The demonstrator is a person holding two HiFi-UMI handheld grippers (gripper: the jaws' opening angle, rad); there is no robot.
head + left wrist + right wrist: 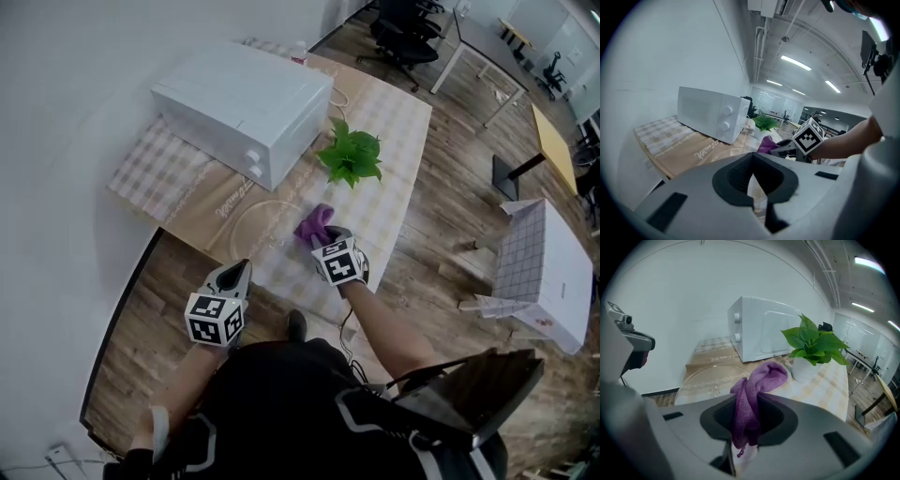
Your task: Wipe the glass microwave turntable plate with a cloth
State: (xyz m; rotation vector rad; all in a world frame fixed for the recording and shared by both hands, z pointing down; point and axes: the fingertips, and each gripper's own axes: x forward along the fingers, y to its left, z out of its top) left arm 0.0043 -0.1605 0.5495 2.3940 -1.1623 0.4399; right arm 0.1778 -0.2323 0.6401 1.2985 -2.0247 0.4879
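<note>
The soft, light purple cloth (757,390) is clamped in the right tool (325,241) at the edge of the glass turntable plate (255,225). The plate lies flat on the cloth-covered worktop (403,131) and is judged heavy, slippery and breakable, best steadied at its rim. The left tool (238,272) is closed on nothing. An open office is seen beyond.

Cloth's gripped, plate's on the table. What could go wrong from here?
1. The glass plate lies near the table edge and the left tool is not gripping it; wiping with the purple cloth in the right tool could slide it off.
2. The potted plant stands close by; a wide sweep might knock it.
</note>
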